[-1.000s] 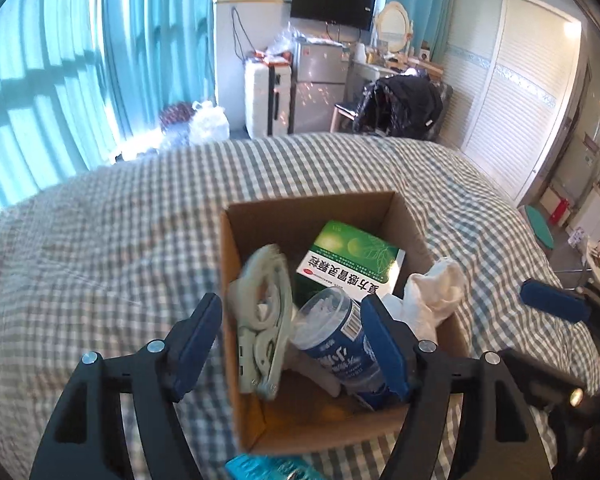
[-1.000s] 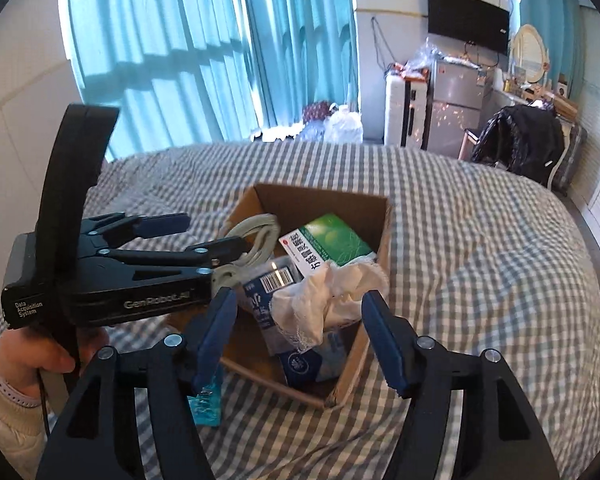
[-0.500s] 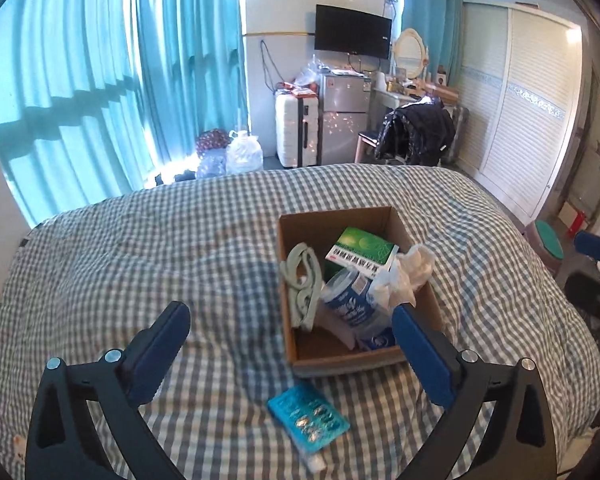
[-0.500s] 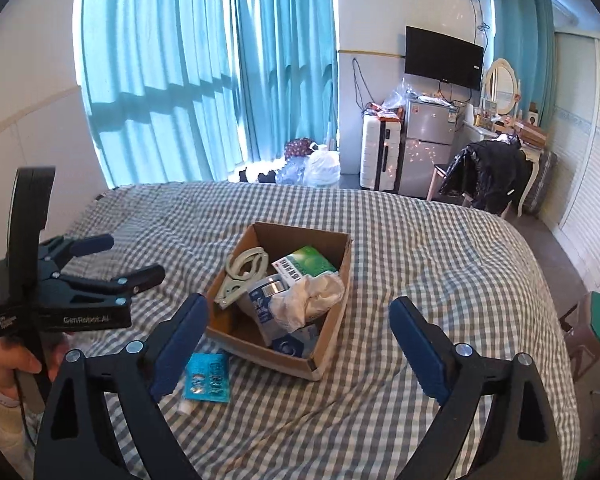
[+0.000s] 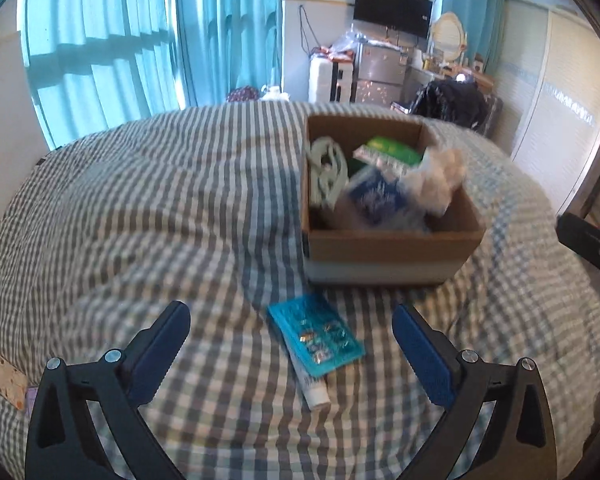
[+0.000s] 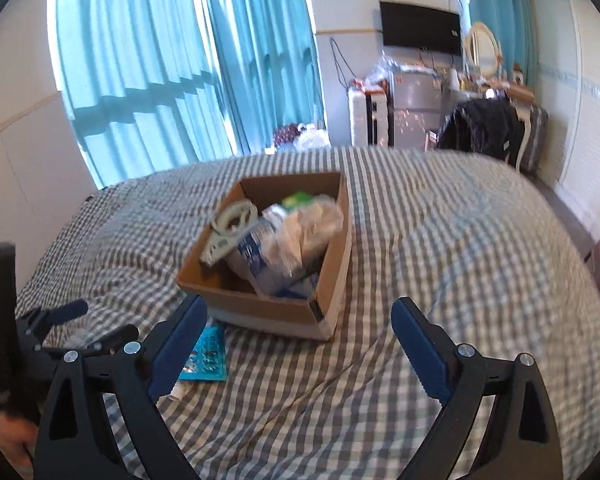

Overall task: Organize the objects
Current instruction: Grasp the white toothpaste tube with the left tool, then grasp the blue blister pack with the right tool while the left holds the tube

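Note:
A cardboard box [image 5: 388,246] sits on the checked bedspread [image 5: 160,216]. It holds a pale green clip [image 5: 326,170], a green medicine box [image 5: 392,152], a blue-and-white packet [image 5: 376,200] and a crumpled white cloth [image 5: 436,184]. A teal blister pack [image 5: 316,330] lies on a white tube [image 5: 314,386] in front of the box. My left gripper [image 5: 290,344] is open and empty, low over the pack. My right gripper [image 6: 298,338] is open and empty, just before the box [image 6: 276,312]; the pack [image 6: 206,354] lies by its left finger.
The bed edge drops off to the right toward a wardrobe [image 5: 560,92]. Teal curtains [image 5: 140,40], a fridge [image 5: 376,76] and a chair with a black coat [image 5: 456,104] stand beyond the bed. A patterned card [image 5: 4,376] lies at the bed's left edge.
Both grippers have pulled back from the box, opened wide and dropped lower toward the bedspread. The left one now hangs over the blister pack. The box contents have not moved.

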